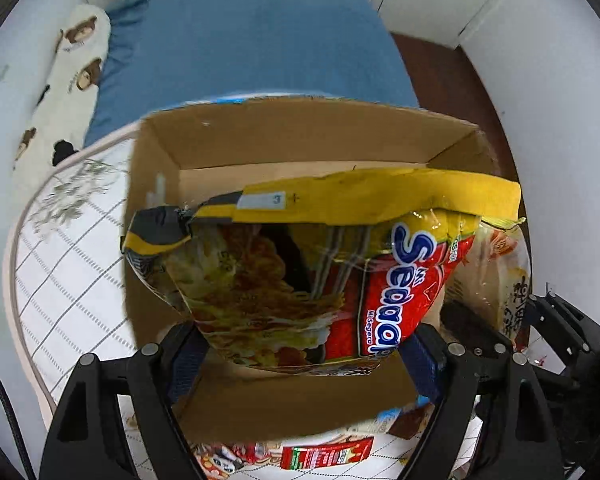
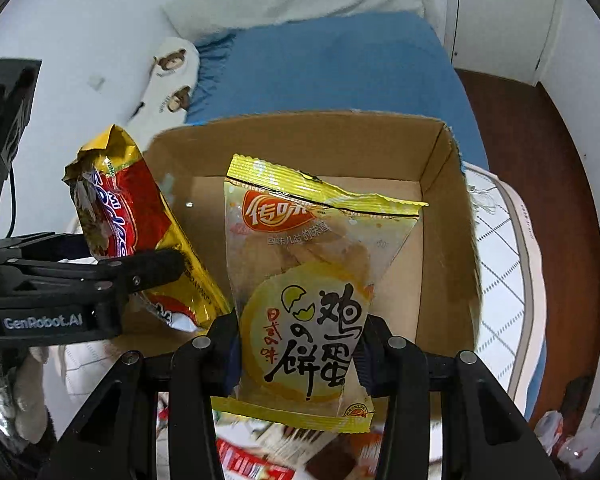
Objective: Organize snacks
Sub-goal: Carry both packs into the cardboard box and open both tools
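Observation:
My left gripper (image 1: pixel 300 354) is shut on a red and yellow Sedaap noodle packet (image 1: pixel 300 272), held over the open cardboard box (image 1: pixel 300 140). In the right wrist view the same packet (image 2: pixel 128 224) and left gripper (image 2: pixel 156 268) hang over the box's left side. My right gripper (image 2: pixel 300 360) is shut on a yellow egg-biscuit bag (image 2: pixel 304 280), held above the box (image 2: pixel 440 240), whose brown floor shows bare. The biscuit bag's edge also shows at the right of the left wrist view (image 1: pixel 496 272).
The box stands on a white grid-patterned surface (image 1: pixel 72 264) by a blue bed (image 1: pixel 252 44). Red snack packets (image 1: pixel 324 456) lie on the near side of the box, also in the right wrist view (image 2: pixel 256 468). A bear-print pillow (image 1: pixel 76 64) lies at left.

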Available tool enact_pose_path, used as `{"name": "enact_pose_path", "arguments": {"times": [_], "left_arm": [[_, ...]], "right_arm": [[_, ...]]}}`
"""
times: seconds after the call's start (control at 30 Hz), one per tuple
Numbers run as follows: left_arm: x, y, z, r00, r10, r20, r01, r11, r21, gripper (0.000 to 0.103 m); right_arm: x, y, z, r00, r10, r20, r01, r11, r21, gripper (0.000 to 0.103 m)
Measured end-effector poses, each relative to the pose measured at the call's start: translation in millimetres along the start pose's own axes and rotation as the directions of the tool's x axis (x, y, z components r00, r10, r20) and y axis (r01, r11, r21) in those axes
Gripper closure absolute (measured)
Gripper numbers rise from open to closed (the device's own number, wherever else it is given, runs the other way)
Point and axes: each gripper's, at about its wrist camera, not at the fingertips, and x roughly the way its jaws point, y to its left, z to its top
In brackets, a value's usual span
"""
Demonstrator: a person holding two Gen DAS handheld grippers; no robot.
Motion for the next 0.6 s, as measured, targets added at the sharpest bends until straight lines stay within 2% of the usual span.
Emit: {"name": "enact_pose_path", "arguments": {"times": [0.17,0.2,0.23,0.3,0.37,0.43,0.6], "left_arm": [[30.5,-4.3,31.7,0.998,0.015,-0.068,-0.015,1.0,0.005,0.018],[37.0,-3.8,38.6,0.997,0.013,-0.074,-0.013,1.0,-0.001,0.018],[44.7,-4.1,45.5,0.997,0.027,-0.077,-0.027,1.0,-0.001,0.018],[54.8,-5.9,52.6,0.994,0.072,-0.083,-0.072,0.997,0.003,0.017],[58.6,-8.1,54.6,0.993,0.097,-0.061,-0.097,0.995,0.004,0.017],[57.8,-7.3,53.4,0.996,0.082,-0.043,-0.082,0.997,0.013,0.014],[42.7,-2.4,46.1,0.996,0.088,0.022,-0.088,0.996,-0.018,0.014]], "right_arm": [[42.6,-14.1,24.2,0.999,-0.008,-0.041,0.008,1.0,0.005,0.056],[52.1,-17.0,31.0,0.998,-0.01,-0.058,0.01,1.0,0.009,0.053],[58.6,-19.0,35.6,0.997,-0.017,-0.072,0.018,1.0,0.009,0.033],[70.1,-20.3,44.5,0.995,-0.04,-0.088,0.039,0.999,-0.009,0.007],[76.3,-22.8,47.8,0.994,-0.05,-0.093,0.049,0.999,-0.013,0.007],[78.4,-25.9,50.7,0.994,-0.06,-0.089,0.06,0.998,-0.006,0.007],[72.5,-27.7,52.5,0.994,-0.085,-0.069,0.085,0.996,0.002,0.007]]}}
